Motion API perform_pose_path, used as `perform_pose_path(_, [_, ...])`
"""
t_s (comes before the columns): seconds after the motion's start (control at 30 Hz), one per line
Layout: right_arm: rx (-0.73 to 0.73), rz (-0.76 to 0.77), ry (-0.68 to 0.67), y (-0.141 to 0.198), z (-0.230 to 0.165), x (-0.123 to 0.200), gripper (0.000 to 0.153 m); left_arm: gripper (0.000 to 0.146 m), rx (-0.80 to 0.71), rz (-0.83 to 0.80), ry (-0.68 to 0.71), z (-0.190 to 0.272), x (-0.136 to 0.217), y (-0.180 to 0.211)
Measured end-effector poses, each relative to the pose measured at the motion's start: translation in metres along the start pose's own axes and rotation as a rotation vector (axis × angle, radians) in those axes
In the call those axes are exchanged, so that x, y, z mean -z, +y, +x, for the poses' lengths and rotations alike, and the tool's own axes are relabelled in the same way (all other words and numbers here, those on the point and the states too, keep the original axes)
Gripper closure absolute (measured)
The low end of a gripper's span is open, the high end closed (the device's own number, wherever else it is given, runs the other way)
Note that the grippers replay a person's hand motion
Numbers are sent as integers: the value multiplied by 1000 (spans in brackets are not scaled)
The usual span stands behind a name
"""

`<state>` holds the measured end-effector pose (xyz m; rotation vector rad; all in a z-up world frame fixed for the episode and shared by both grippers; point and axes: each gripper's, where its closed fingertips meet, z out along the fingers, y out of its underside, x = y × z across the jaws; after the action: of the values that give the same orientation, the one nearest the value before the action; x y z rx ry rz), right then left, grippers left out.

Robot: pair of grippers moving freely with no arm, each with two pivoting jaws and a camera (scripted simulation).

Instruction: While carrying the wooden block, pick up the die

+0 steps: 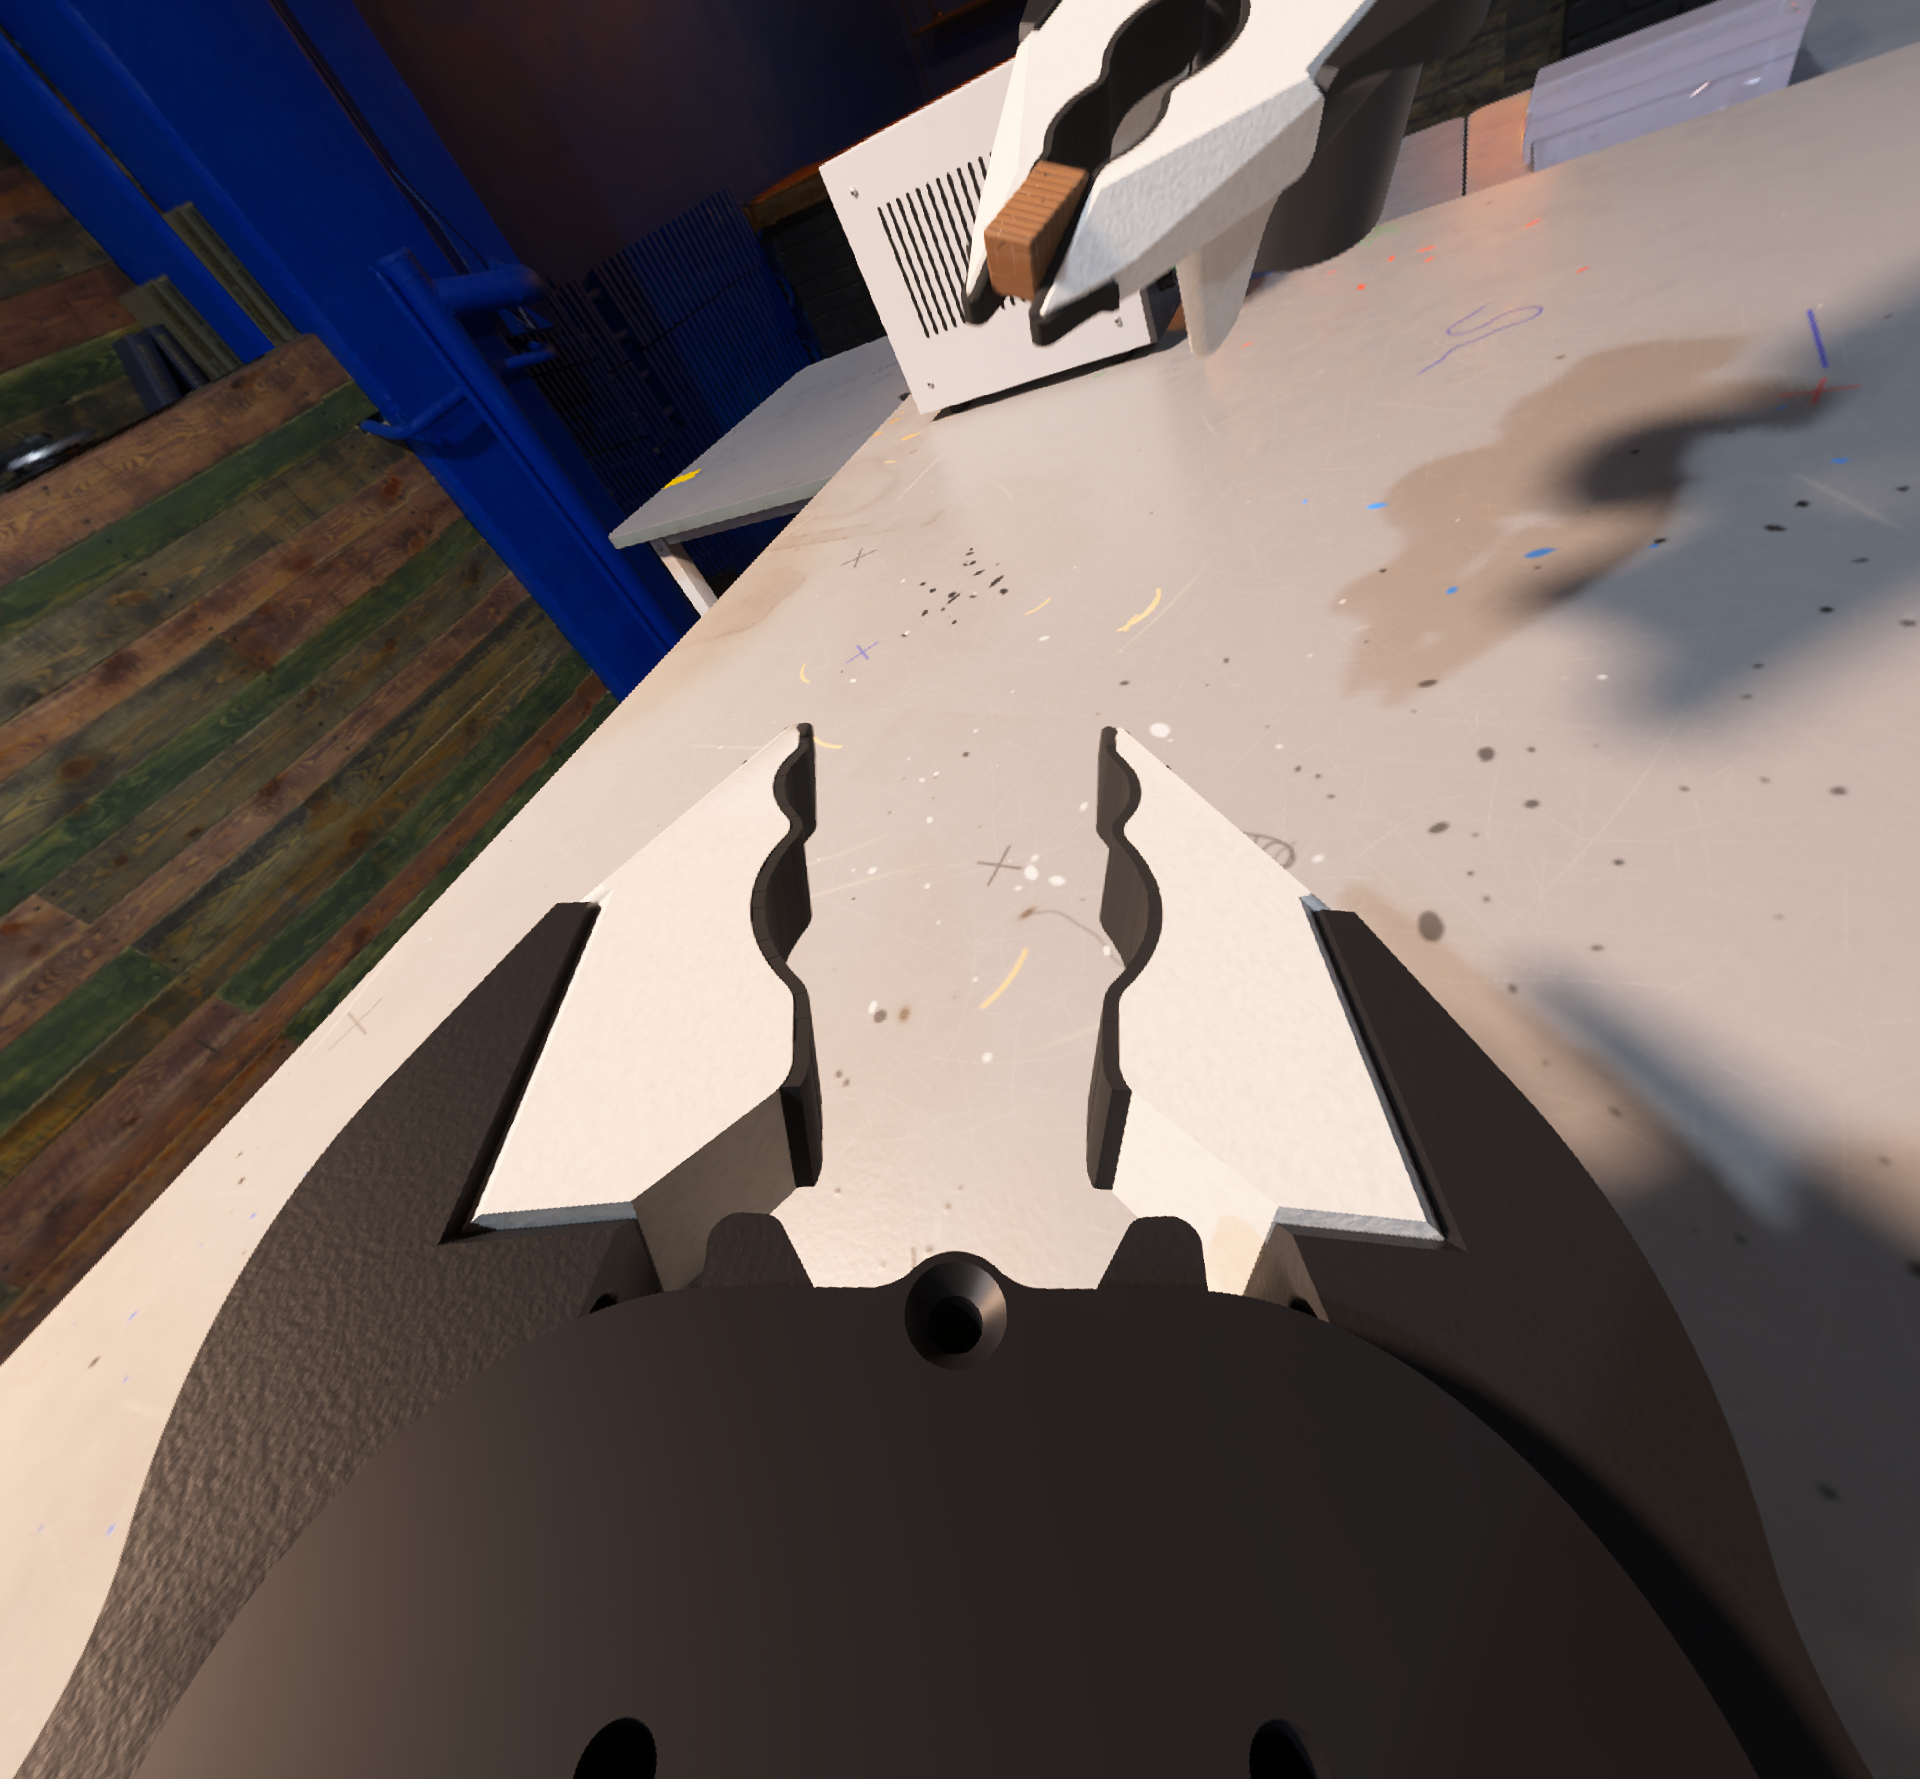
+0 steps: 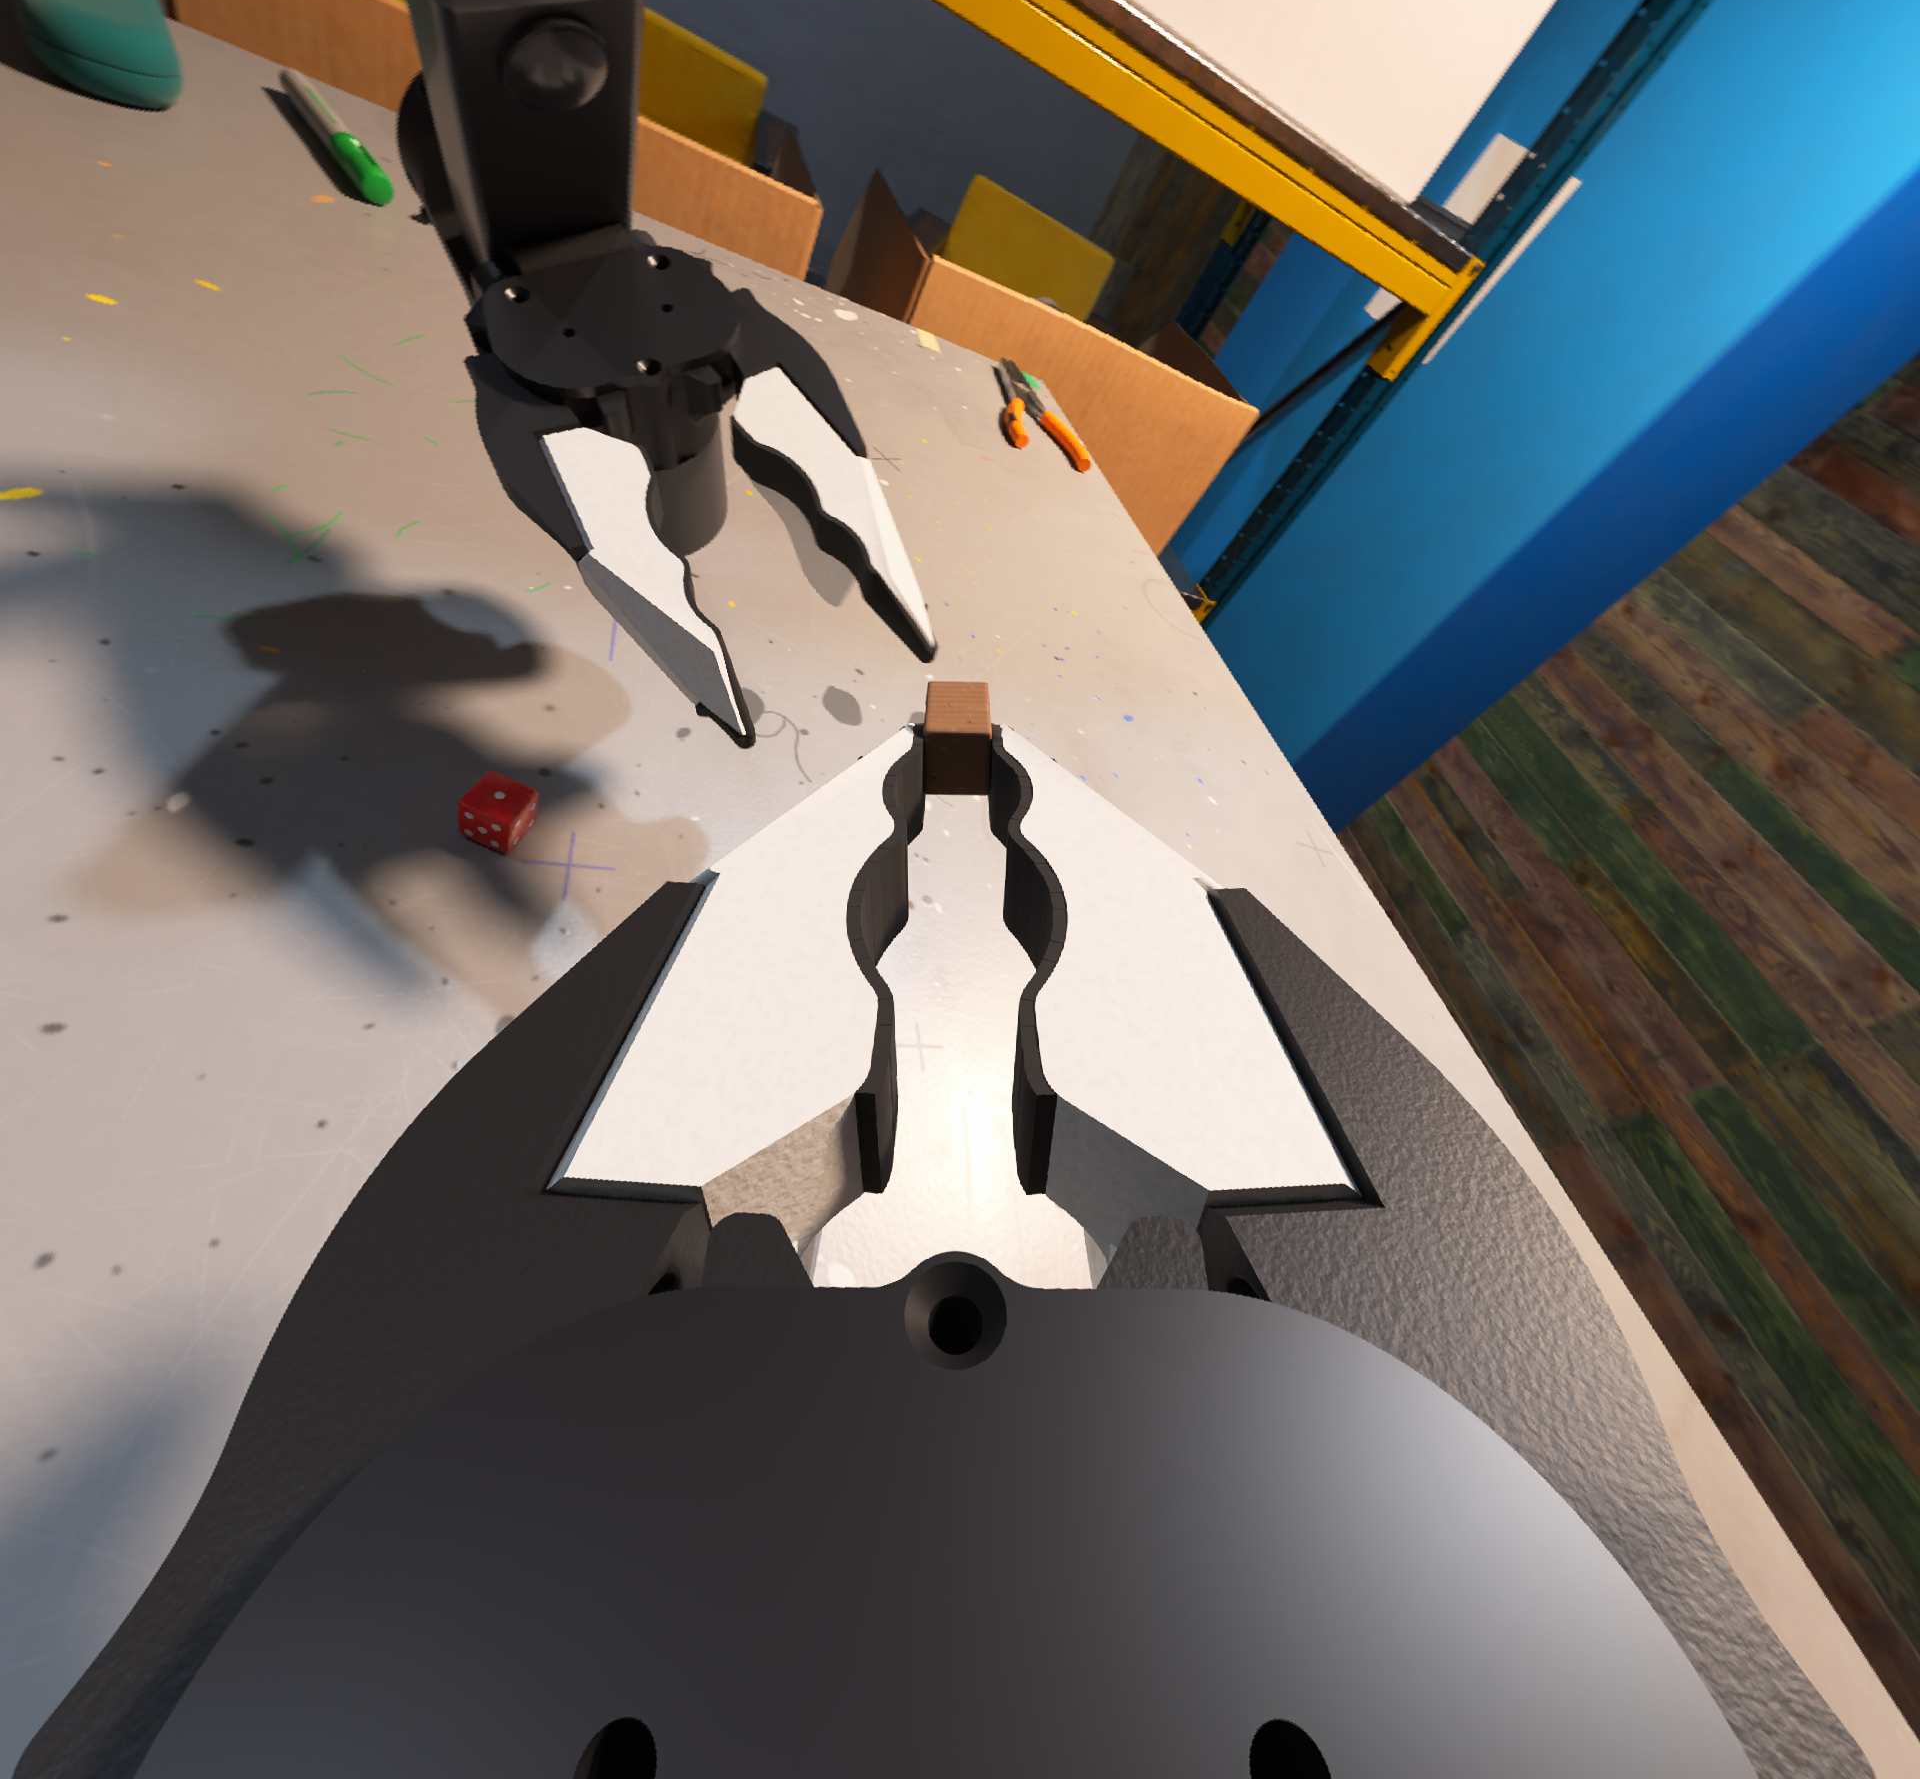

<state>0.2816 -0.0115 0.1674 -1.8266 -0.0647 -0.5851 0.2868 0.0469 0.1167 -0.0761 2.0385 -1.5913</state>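
A paint-flecked white bench (image 2: pixel 260 1054) runs beside blue shelving posts and a plank floor. The right gripper (image 2: pixel 957 742) has its jaws clamped on the wooden block (image 2: pixel 957 727) at their very tips. The left gripper (image 1: pixel 956 742) hangs with jaws apart and empty. The red die (image 2: pixel 497 812) lies on the bench in shadow, out of the left wrist view.
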Motion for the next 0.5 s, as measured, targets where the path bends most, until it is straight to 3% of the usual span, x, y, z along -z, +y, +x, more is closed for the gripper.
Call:
perform_pose_path(0.1, [-15, -11, 54, 2, 7, 12, 142, 106, -28, -12, -17, -3, 3, 2])
perform_pose_path(0.2, [-38, 8, 90, 1, 12, 23, 142, 135, -66, -35, -47, -10, 12, 2])
perform_pose_path(0.27, [-47, 13, 100, 0, 13, 27, 142, 142, -91, -67, -26, -12, 23, 2])
perform_pose_path(0.33, [-43, 1, 98, 0, 11, 29, 142, 136, -126, -113, 111, 2, 37, 6])
perform_pose_path(0.5, [-36, 0, 68, -3, 1, 29, 142, 104, -175, -341, 554, 59, 63, 36])
